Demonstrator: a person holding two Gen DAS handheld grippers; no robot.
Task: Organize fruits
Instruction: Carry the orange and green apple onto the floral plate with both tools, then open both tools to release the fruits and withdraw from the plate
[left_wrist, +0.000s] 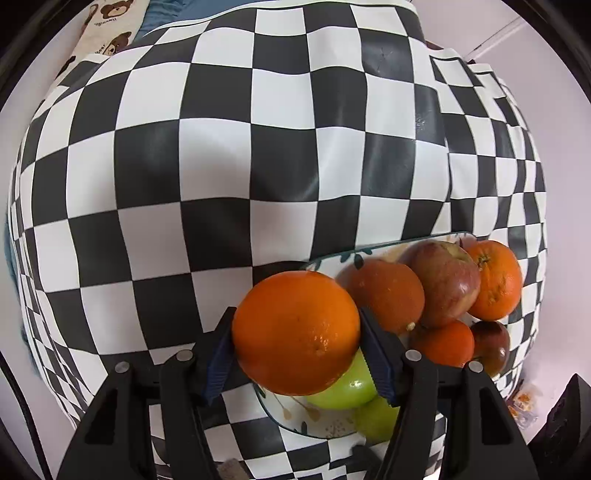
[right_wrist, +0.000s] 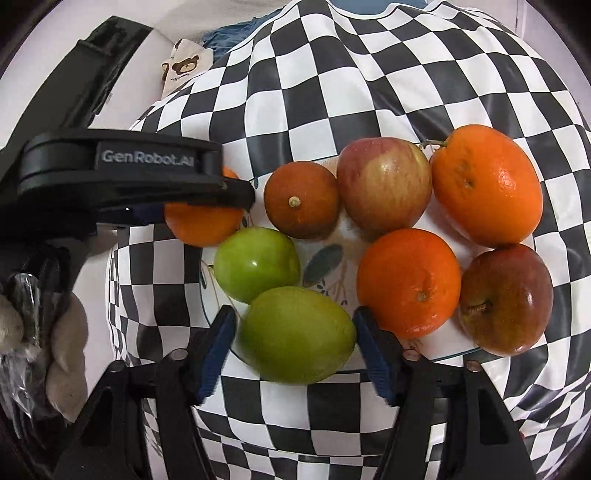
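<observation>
My left gripper (left_wrist: 296, 314) is shut on a large orange (left_wrist: 295, 332), held over the left rim of a flower-patterned plate (left_wrist: 332, 258). From the right wrist view, the same gripper (right_wrist: 236, 192) covers most of that orange (right_wrist: 203, 225). My right gripper (right_wrist: 294, 314) is open around a green oval fruit (right_wrist: 297, 334) that lies at the plate's (right_wrist: 325, 258) near edge, with a small gap at the left pad. Also on the plate are a green apple (right_wrist: 256, 264), a dark orange (right_wrist: 301, 199), a red-yellow apple (right_wrist: 384, 184), two oranges (right_wrist: 487, 188) and a dark red apple (right_wrist: 506, 299).
A black-and-white checked cloth (left_wrist: 221, 166) covers the table and hangs over its edges. A bear-print fabric (right_wrist: 184, 66) and blue cloth lie beyond the far edge. A gloved hand (right_wrist: 62, 332) holds the left gripper's handle at the left of the right wrist view.
</observation>
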